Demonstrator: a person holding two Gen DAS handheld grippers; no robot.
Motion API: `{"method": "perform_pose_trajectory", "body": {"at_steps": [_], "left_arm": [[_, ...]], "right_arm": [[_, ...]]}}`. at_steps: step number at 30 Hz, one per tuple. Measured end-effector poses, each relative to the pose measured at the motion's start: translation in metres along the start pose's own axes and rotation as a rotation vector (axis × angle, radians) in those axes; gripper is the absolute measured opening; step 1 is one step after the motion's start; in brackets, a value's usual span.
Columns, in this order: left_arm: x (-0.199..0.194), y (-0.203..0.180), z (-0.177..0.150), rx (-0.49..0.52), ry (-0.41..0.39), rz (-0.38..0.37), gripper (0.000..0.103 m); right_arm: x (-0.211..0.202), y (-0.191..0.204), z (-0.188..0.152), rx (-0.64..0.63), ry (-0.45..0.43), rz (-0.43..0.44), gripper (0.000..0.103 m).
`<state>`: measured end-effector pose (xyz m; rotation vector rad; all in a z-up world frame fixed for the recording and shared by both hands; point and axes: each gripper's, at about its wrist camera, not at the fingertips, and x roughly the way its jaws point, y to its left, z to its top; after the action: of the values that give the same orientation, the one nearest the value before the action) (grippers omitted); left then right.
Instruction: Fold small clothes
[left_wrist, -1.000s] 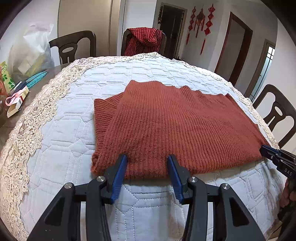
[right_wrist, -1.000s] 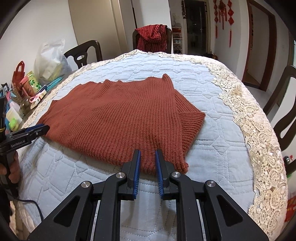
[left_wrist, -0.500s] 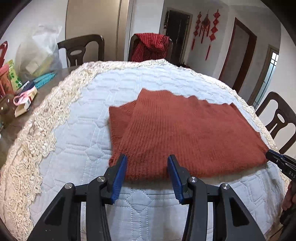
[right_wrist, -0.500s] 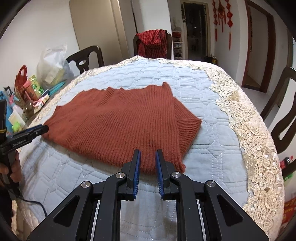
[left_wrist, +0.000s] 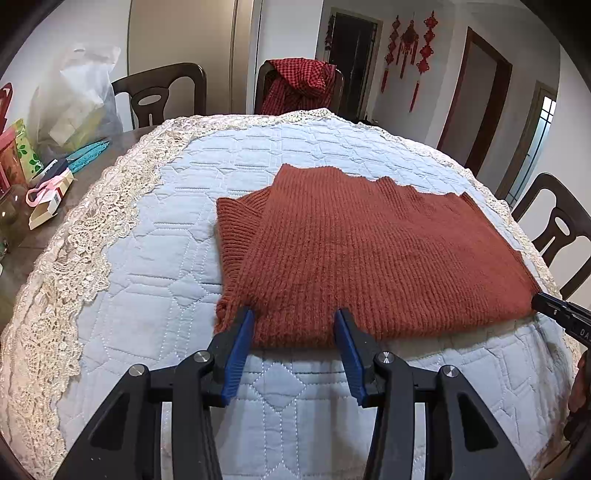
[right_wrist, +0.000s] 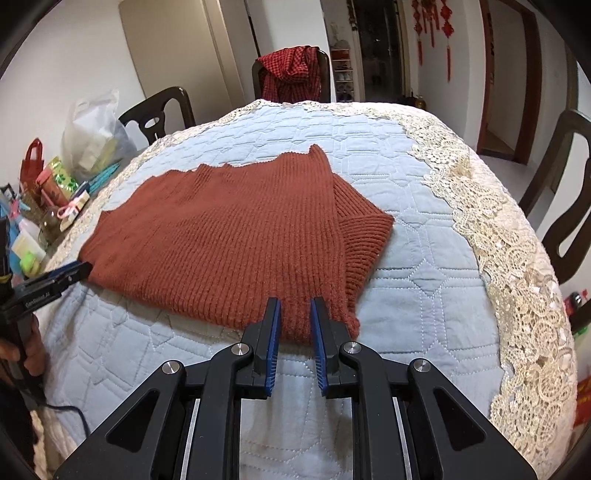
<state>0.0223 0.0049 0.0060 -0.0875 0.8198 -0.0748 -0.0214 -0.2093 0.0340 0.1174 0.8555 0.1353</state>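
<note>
A rust-red knitted sweater (left_wrist: 369, 251) lies flat on the quilted light-blue tablecloth (left_wrist: 166, 258), with a sleeve folded in at each end. My left gripper (left_wrist: 293, 319) is open, its blue pads astride the near hem at the sweater's left end. My right gripper (right_wrist: 295, 308) has its jaws narrowly apart around the near hem at the right end of the sweater (right_wrist: 236, 236); whether they pinch the knit is unclear. Each gripper's tip shows at the edge of the other view.
Lace trim (right_wrist: 517, 258) edges the cloth. Bags, bottles and small boxes (left_wrist: 40, 173) crowd the table's left side. Dark wooden chairs stand around; a red checked garment (left_wrist: 299, 85) hangs over the far chair.
Both grippers have drawn back a little toward me and the views have risen slightly. The sweater lies as before. The jaw gaps look unchanged.
</note>
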Motion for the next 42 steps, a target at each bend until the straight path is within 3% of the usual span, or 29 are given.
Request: {"method": "perform_pose_trajectory", "body": {"at_steps": [4,6,16,23,28,34,40,42], "left_arm": [[-0.009,0.004,-0.001,0.005,-0.016,0.017,0.048],[-0.013,0.005,-0.002,0.009,-0.024,0.042,0.048],[-0.014,0.016,-0.011,-0.029,0.007,0.04,0.049],[-0.004,0.022,-0.015,-0.101,0.034,-0.041,0.059],[0.001,0.038,-0.009,-0.226,0.024,-0.138,0.066],[0.007,0.052,-0.004,-0.355,0.004,-0.2,0.066],[0.013,0.056,-0.002,-0.413,-0.021,-0.215,0.064],[0.017,0.055,-0.001,-0.415,-0.022,-0.193,0.054]], "right_arm": [[-0.011,-0.002,-0.003,0.024,-0.013,0.048,0.039],[-0.015,-0.001,-0.005,0.029,-0.018,0.063,0.042],[-0.012,-0.002,-0.018,0.079,0.039,0.119,0.043],[-0.002,-0.006,-0.022,0.132,0.061,0.166,0.047],[0.004,-0.014,-0.015,0.212,0.046,0.225,0.051],[0.012,-0.028,-0.01,0.342,0.028,0.314,0.052],[0.017,-0.039,-0.007,0.441,0.006,0.362,0.052],[0.017,-0.043,-0.007,0.473,-0.012,0.36,0.052]]}}
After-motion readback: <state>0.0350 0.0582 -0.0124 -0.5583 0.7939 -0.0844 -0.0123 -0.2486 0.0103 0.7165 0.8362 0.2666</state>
